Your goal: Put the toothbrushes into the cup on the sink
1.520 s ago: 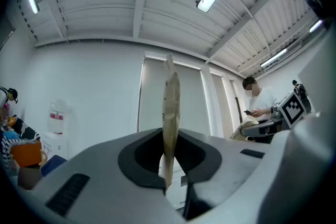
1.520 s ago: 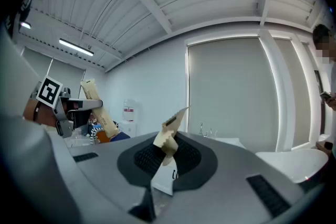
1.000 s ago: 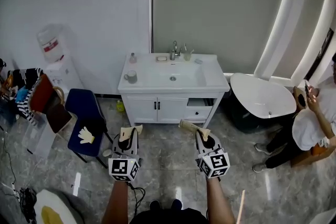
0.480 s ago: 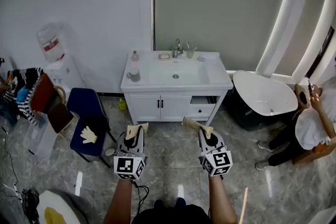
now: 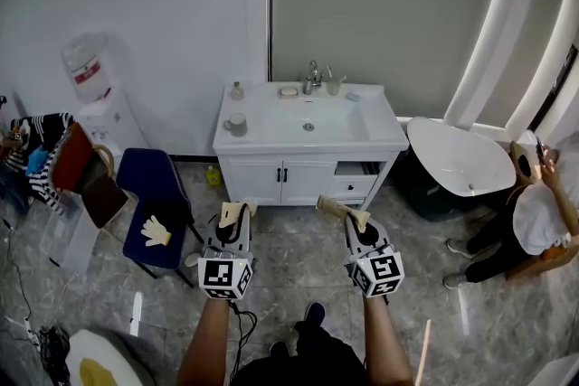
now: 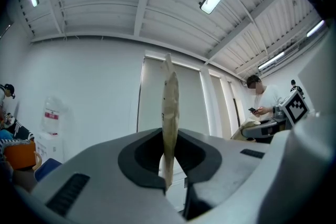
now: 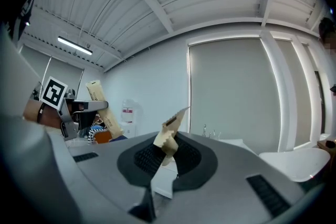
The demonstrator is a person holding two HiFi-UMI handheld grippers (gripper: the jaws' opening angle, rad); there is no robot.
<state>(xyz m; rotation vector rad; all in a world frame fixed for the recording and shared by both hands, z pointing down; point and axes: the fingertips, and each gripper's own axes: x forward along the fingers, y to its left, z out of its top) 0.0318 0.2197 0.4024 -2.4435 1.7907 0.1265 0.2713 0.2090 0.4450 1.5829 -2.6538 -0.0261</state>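
Your left gripper (image 5: 232,220) pinches the left toothbrush (image 6: 169,113) in its paper wrap, and your right gripper (image 5: 355,229) pinches the right toothbrush (image 7: 169,134). The cup (image 5: 236,124) sits on the sink (image 5: 380,124), well ahead of you. Walk up slowly and squeeze tight.

The floor (image 5: 294,256) is grey stone-look tile, glossy, with pale reflections. At the centre of the head view the sink (image 5: 357,136) is white and smooth with a soft shine, and its tap (image 5: 314,77) is bright metal. The tub (image 5: 457,163) at the right is glossy white. The chair (image 5: 149,181) at the left has dark blue matt cloth. The left gripper (image 6: 168,165) has a grey matt plastic shell and pinches a flat packet (image 6: 169,107) of beige matt paper. The right gripper (image 7: 167,157), of the same plastic, pinches a crumpled packet (image 7: 170,136) of creased paper.
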